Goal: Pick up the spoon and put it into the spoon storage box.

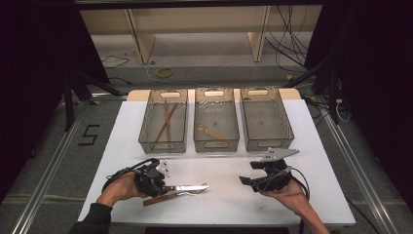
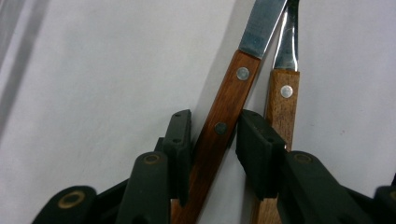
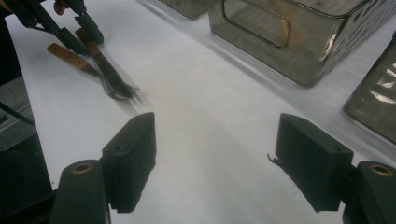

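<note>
- While the left gripper (image 2: 212, 140) clamps the wooden knife handle (image 2: 219, 126) at the table's near left, the touching fork (image 2: 280, 107) may drag along
- Right gripper (image 3: 215, 158) idles open, near right

High view over whole table (image 1: 219, 204); gripper views close above it, sharing knife (image 2: 224, 121).

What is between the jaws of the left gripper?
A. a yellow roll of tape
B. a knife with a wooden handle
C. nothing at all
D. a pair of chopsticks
B: in the left gripper view, the left gripper has its black jaws on either side of the knife's wooden handle, which has two rivets and a steel blade, and a fork lies beside it.
</note>
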The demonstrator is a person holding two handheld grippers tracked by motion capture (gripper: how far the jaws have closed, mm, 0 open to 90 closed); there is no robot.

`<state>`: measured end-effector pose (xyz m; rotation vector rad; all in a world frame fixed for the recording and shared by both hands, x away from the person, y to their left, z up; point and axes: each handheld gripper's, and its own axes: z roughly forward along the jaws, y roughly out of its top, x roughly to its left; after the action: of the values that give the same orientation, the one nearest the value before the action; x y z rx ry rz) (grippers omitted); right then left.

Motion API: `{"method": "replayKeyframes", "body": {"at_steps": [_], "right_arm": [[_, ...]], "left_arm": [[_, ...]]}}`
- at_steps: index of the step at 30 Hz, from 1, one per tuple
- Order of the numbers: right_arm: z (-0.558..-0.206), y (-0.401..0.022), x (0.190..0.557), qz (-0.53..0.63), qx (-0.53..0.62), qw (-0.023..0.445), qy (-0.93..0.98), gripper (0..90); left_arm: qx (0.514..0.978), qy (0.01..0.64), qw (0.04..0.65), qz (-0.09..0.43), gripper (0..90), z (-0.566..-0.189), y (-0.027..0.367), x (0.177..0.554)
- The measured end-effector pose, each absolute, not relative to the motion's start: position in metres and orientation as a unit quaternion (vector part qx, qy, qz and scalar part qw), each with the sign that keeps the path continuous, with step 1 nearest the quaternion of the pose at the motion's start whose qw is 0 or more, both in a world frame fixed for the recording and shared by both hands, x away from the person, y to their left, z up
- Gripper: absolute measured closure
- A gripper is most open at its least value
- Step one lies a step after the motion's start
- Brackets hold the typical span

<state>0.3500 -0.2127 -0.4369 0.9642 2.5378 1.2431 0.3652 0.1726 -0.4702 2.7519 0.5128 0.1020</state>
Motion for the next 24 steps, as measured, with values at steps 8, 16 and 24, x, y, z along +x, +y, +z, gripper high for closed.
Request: {"method": "replayKeyframes", "body": {"at_steps": [8,16,24], "right_arm": [[-0.4371,-0.2128,0.35,0.415,0.321,0.078,0.848,30.3],[-0.4372,-0.2125,0.3499,0.414,0.321,0.076,0.848,30.5],[-0.437,-0.2132,0.3502,0.416,0.322,0.076,0.847,30.6]], "left_arm": [[0.969,0.165,0.182,0.032,74.0,-0.4712,0.1741,0.3636],[0.971,0.152,0.182,0.04,75.3,-0.4706,0.1741,0.3624],[0.963,0.167,0.199,0.067,75.6,-0.4616,0.1723,0.3608]]}}
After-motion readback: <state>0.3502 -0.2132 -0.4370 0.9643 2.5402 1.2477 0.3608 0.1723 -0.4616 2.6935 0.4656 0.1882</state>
